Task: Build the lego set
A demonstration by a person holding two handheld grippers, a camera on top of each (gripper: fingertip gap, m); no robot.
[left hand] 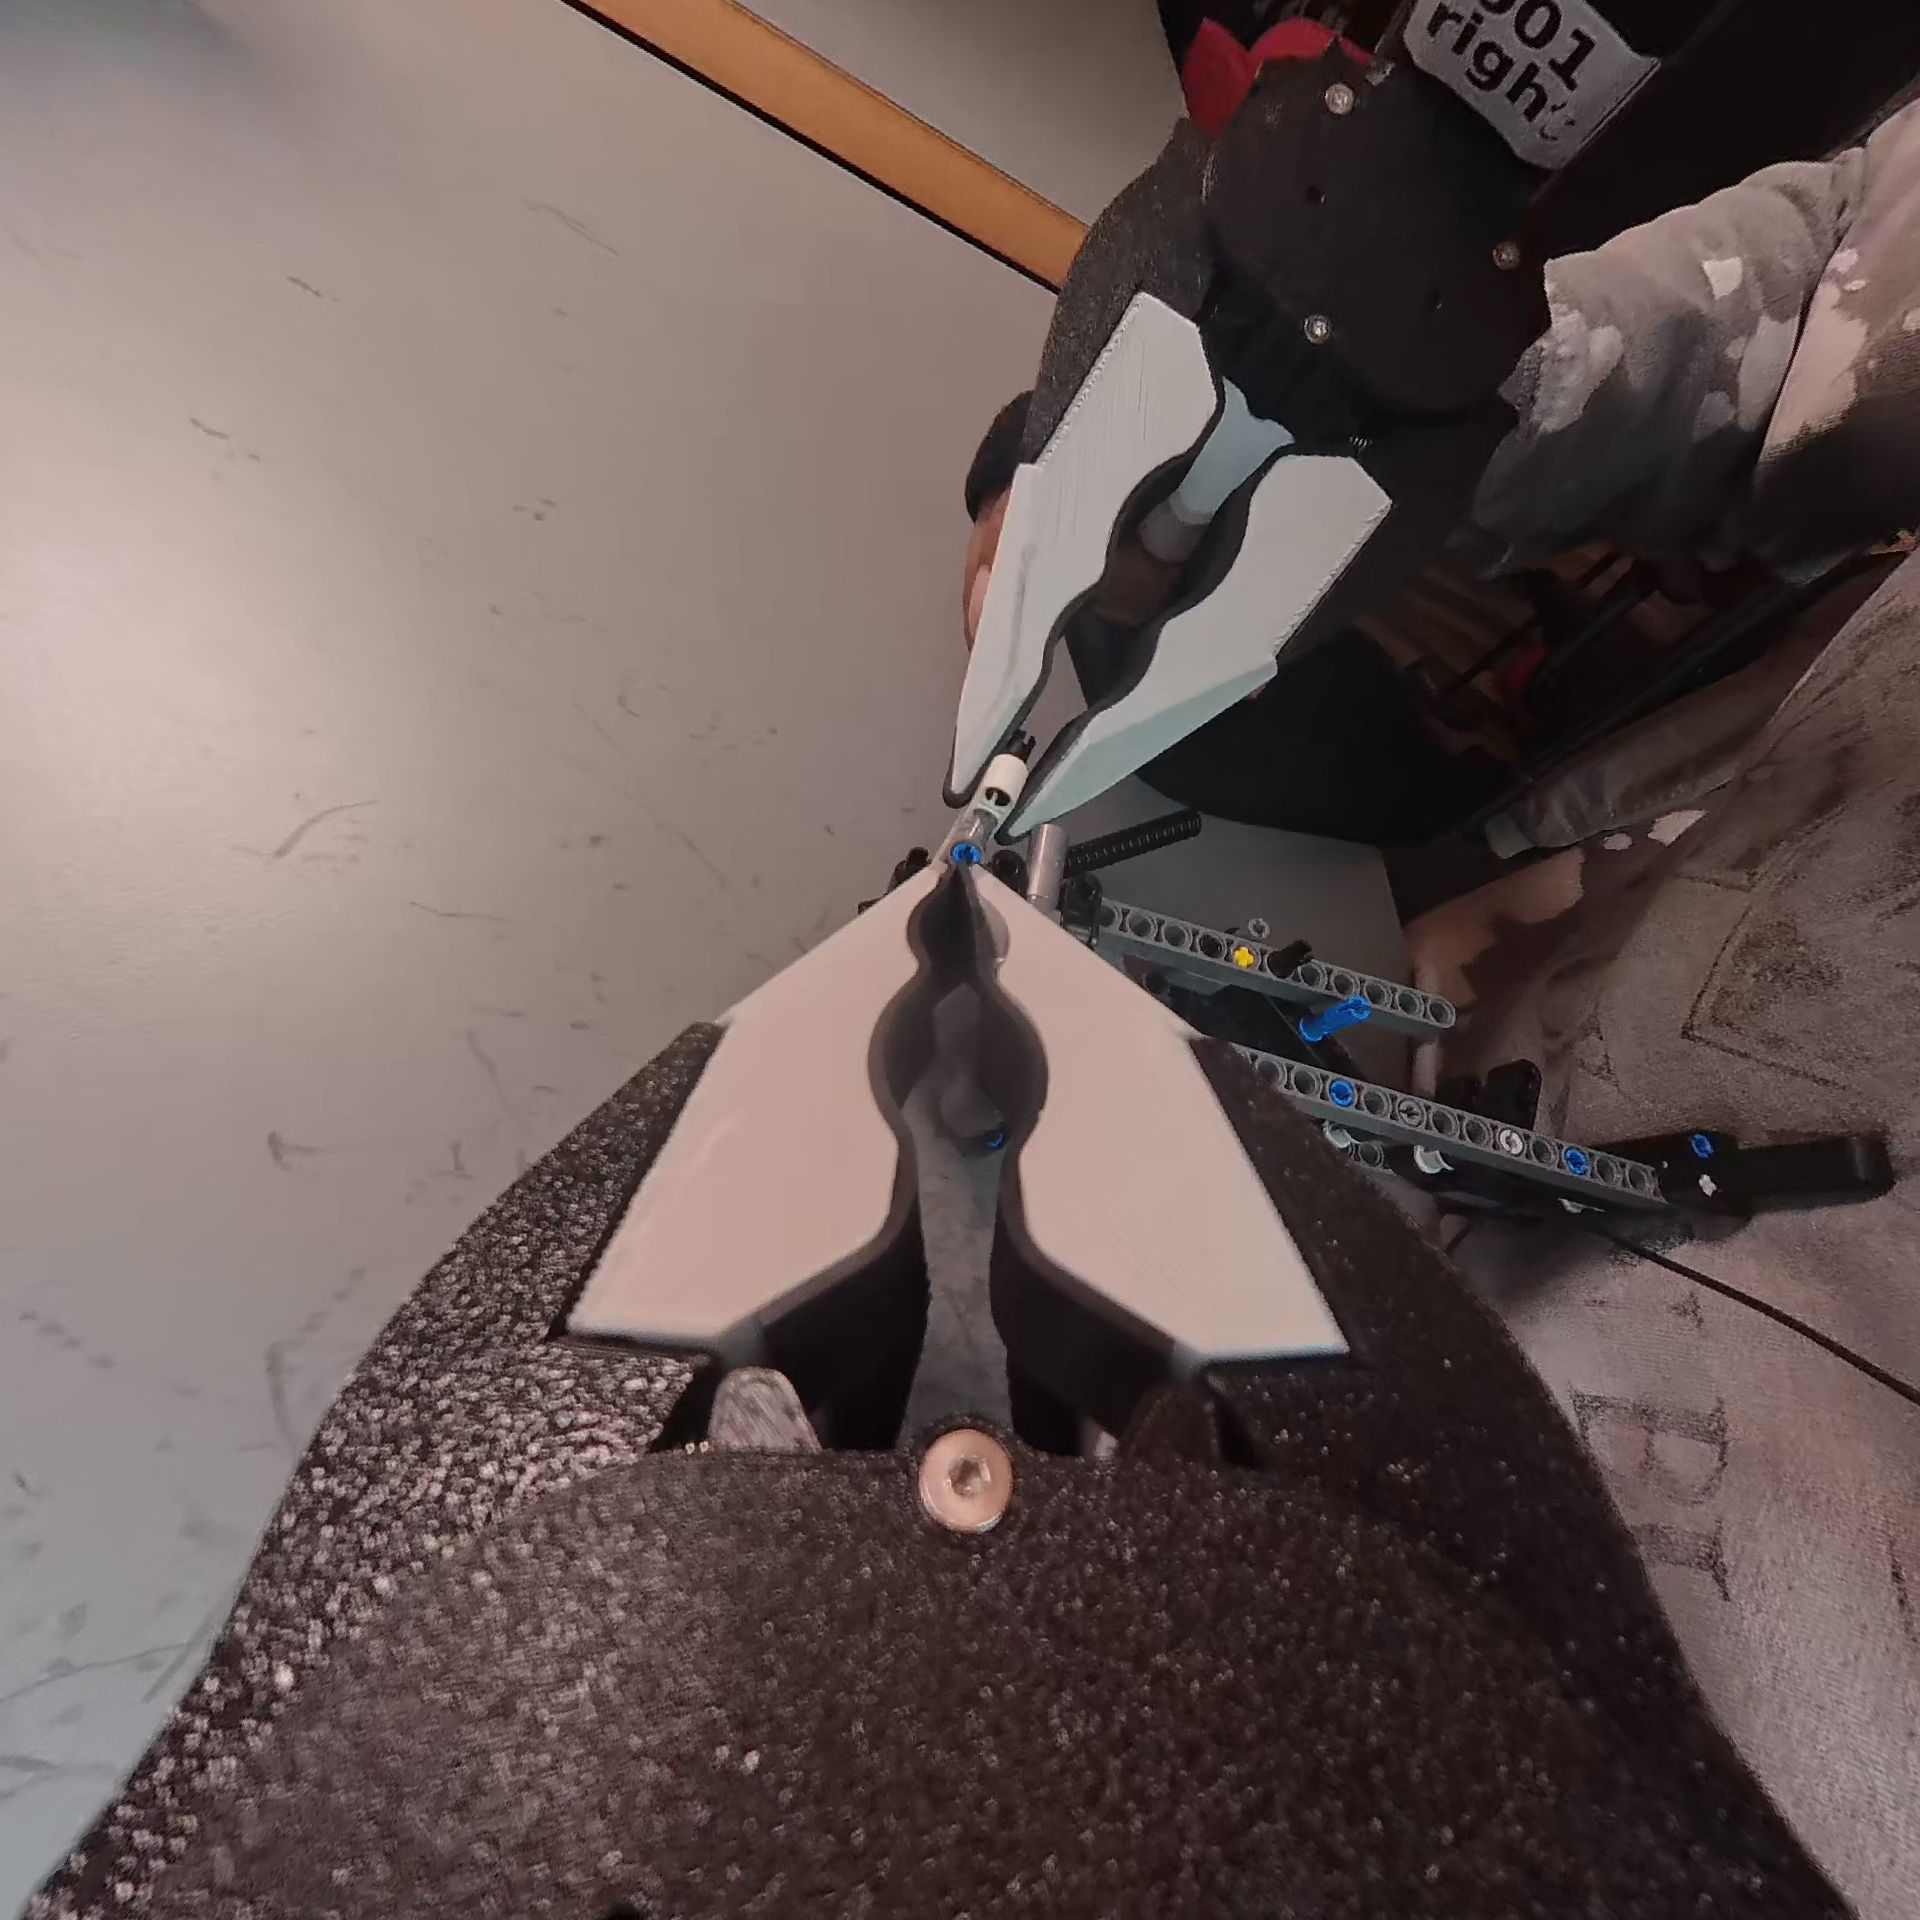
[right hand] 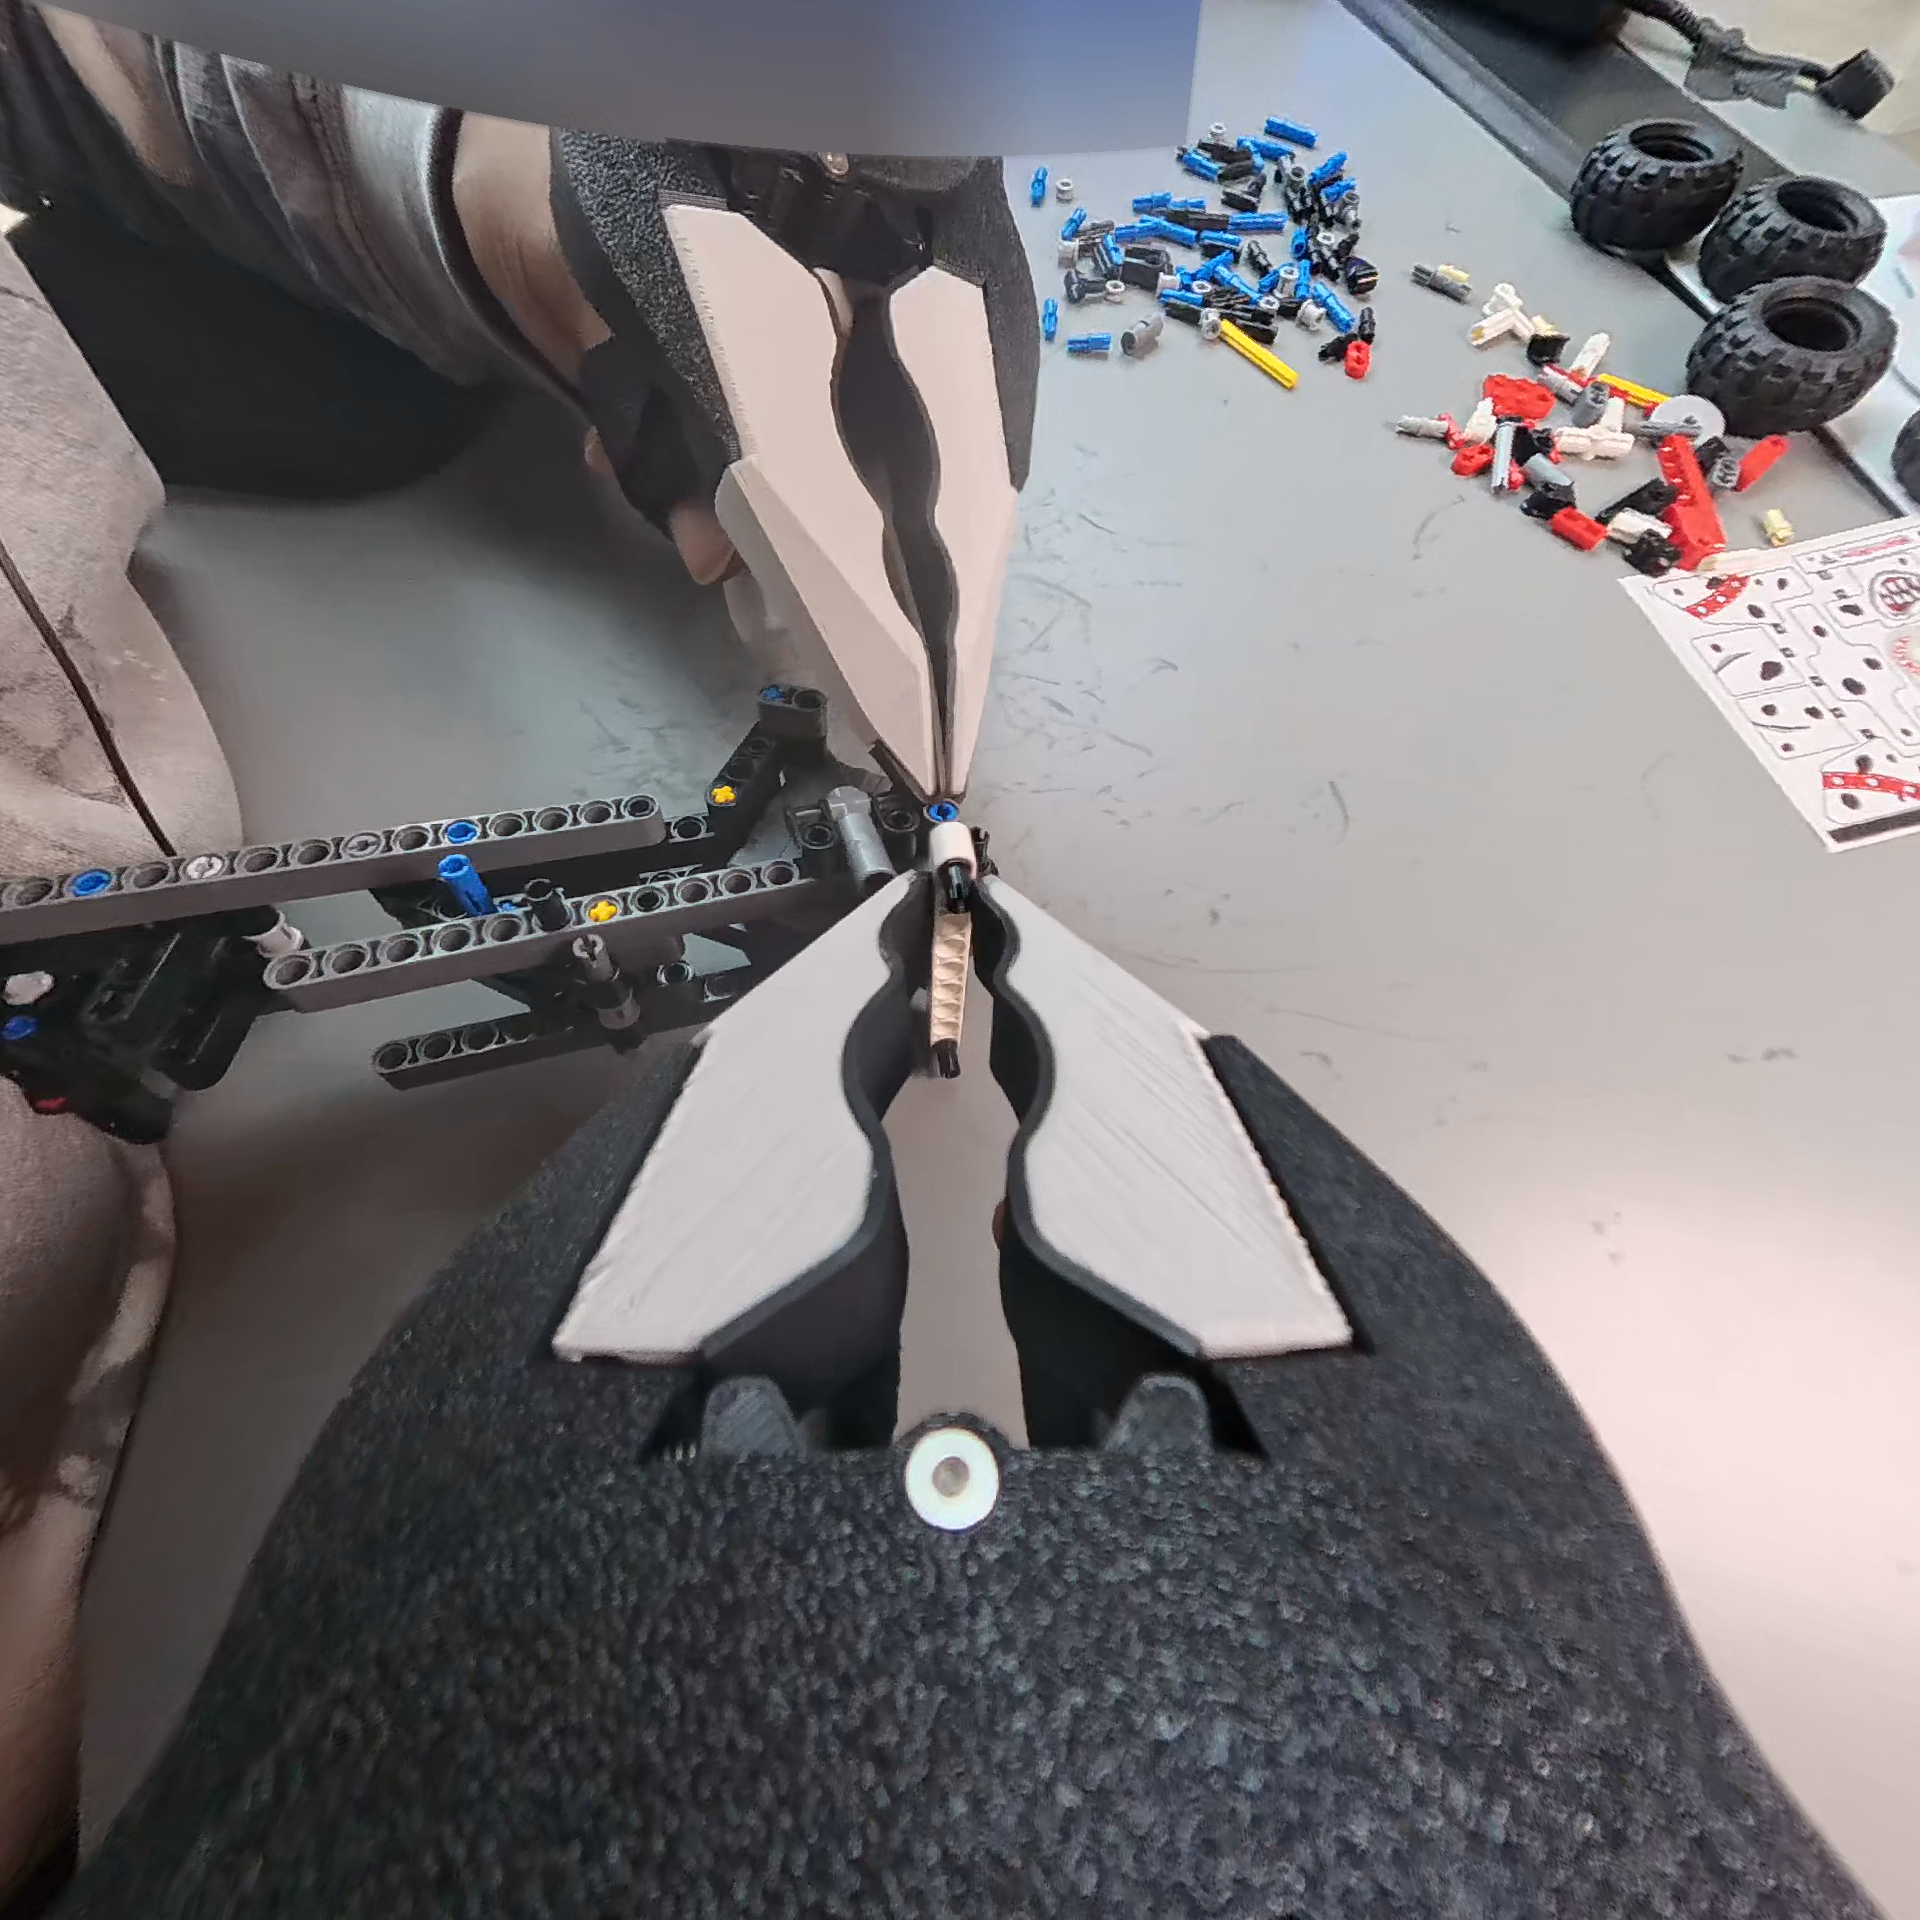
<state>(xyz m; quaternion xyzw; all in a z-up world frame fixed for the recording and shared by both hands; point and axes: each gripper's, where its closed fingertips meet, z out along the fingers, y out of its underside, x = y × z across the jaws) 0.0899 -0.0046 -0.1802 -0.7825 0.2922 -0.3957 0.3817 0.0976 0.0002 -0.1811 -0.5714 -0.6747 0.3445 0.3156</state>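
A grey lego frame (right hand: 416, 842) of long holed beams with blue and yellow pins lies on the grey table (right hand: 1351, 1039); it also shows in the left wrist view (left hand: 1371, 997). My left gripper (left hand: 954, 875) is shut on the frame's end at a blue pin (right hand: 940, 812); it comes in from above in the right wrist view (right hand: 940, 790). My right gripper (right hand: 948, 888) is shut on a small piece: a black axle with a white bush (right hand: 954, 847) and a tan part (right hand: 951, 971). The white bush (left hand: 1001, 781) meets the frame's end tip to tip with the left gripper.
Loose blue and black pins (right hand: 1216, 260) and red and white parts (right hand: 1590, 447) lie at the back right. Black tyres (right hand: 1787, 353) and a sticker sheet (right hand: 1808, 665) sit at the far right. A person's sleeve (right hand: 312, 208) is behind the frame. The tips of both grippers are at nearly the same place.
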